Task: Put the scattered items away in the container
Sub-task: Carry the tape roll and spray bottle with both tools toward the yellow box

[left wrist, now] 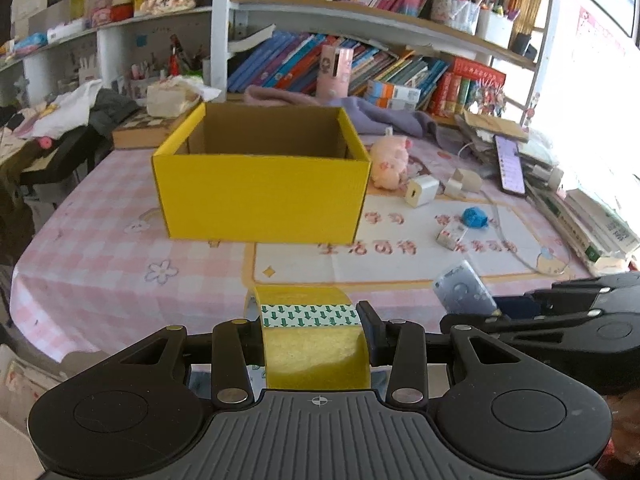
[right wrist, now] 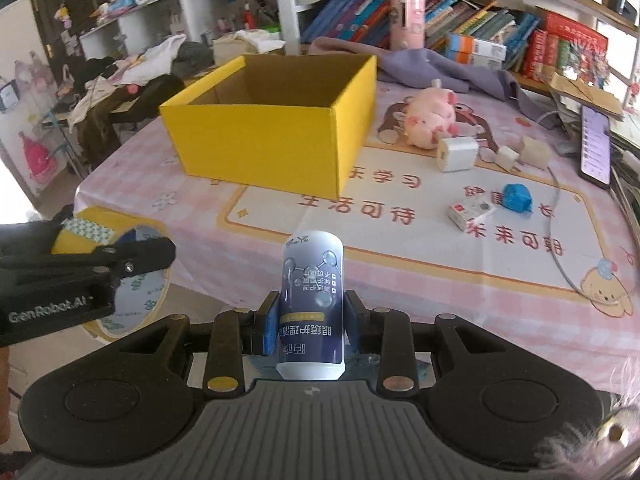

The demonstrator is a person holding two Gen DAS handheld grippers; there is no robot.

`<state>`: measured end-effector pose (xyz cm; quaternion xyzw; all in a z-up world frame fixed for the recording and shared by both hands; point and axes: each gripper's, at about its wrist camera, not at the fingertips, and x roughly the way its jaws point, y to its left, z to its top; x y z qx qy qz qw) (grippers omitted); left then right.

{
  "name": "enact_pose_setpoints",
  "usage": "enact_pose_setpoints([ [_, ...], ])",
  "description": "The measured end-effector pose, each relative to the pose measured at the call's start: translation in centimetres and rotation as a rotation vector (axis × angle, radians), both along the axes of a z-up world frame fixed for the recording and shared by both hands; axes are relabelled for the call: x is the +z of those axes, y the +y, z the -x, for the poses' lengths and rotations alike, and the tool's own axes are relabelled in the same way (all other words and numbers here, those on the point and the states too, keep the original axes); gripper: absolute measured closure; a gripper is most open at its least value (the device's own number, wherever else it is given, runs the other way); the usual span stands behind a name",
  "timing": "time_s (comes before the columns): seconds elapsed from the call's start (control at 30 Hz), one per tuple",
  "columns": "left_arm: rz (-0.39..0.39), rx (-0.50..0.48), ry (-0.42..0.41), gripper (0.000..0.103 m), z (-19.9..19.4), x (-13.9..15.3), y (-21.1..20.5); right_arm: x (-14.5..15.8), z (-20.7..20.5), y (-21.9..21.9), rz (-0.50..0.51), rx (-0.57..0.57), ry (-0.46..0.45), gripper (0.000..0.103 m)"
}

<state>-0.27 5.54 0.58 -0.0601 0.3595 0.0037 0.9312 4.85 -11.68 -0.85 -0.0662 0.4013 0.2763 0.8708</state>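
From the left wrist, the left gripper (left wrist: 314,334) clamps a glossy yellow tape roll (left wrist: 316,344) with a green-arrowed strip, short of the open yellow cardboard box (left wrist: 262,196) on the pink checked tablecloth (left wrist: 104,264). From the right wrist, the right gripper (right wrist: 311,322) pinches a smooth white-and-navy cylindrical bottle (right wrist: 312,304); the box (right wrist: 272,140) stands beyond it.

The yellow box (left wrist: 262,196) hides its own floor, and the left gripper (right wrist: 120,256) covers part of the tape roll (right wrist: 92,232).
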Motion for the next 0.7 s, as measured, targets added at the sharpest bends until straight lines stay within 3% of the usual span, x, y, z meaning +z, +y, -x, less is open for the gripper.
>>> enact_pose_setpoints([
  [0.7,0.004,0.097,-0.016,0.064,0.2,0.5,4.1,-0.6,-0.3,5.2,0.016,0.131,0.036,0.072],
])
